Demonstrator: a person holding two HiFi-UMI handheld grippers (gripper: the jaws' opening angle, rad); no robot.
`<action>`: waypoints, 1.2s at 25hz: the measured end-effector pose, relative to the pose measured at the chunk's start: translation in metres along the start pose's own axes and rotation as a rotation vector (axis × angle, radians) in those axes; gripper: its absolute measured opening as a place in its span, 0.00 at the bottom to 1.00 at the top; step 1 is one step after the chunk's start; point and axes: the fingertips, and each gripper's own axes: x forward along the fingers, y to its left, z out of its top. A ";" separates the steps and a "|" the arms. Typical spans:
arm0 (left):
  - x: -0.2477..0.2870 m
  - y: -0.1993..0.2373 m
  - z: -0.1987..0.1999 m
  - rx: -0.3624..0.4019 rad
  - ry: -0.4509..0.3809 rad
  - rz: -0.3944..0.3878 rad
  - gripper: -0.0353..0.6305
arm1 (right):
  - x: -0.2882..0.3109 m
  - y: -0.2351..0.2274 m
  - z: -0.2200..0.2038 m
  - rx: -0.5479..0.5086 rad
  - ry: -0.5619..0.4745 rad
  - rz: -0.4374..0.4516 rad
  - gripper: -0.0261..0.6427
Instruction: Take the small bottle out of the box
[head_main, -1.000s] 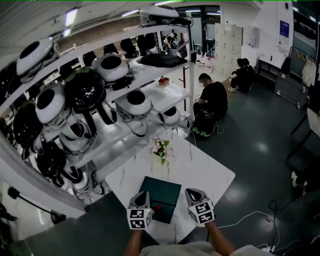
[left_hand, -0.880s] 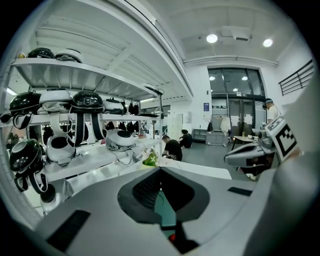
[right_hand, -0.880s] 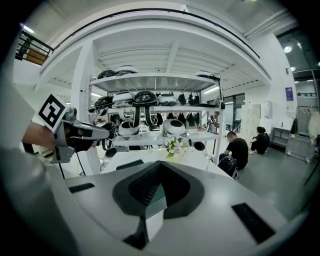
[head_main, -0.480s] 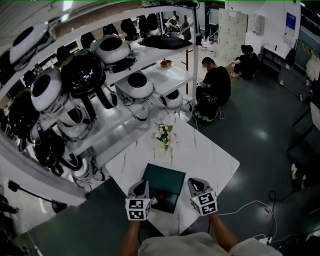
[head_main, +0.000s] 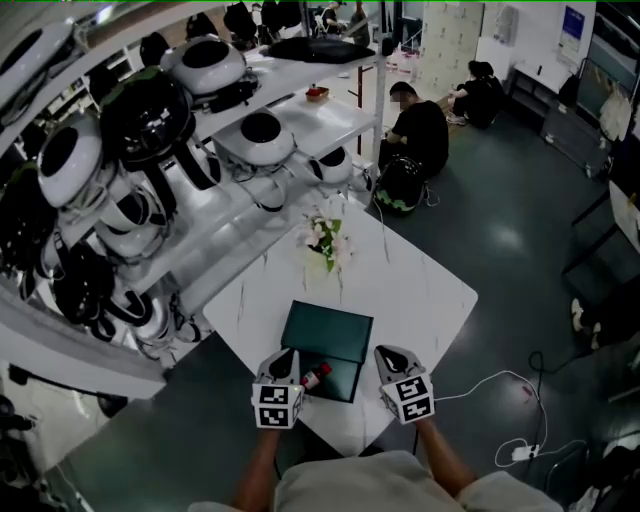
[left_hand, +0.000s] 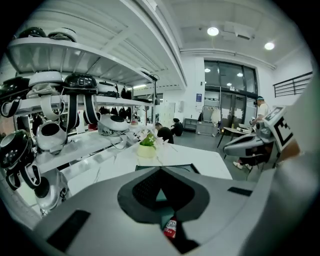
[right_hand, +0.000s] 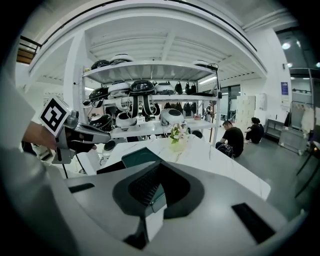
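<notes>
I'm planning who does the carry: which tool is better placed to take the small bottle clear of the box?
Left. The left tool is shut on the small bottle, over the near edge of the box; the right tool hangs beside the box, off the bottle.

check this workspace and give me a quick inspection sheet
surface: white marble table, bare around the work
job's things: dark green box lies flat; small bottle, red cap, is over the box's near left part
clutter: flower pot at the far edge
grippers: left gripper has its jaws shut on the small bottle; right gripper is beside the box's right edge, grip unclear
cables: white cable on the floor to the right
surroundings: shelves of helmets on the left; people sitting on the floor behind
</notes>
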 end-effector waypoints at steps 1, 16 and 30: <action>-0.001 -0.002 -0.005 0.005 0.011 -0.007 0.08 | 0.001 0.004 -0.005 0.000 0.012 0.002 0.07; -0.004 -0.023 -0.084 -0.056 0.148 -0.060 0.08 | 0.001 0.024 -0.075 0.040 0.121 0.025 0.07; 0.016 -0.053 -0.134 0.450 0.358 -0.213 0.08 | 0.004 0.040 -0.103 0.078 0.175 0.062 0.07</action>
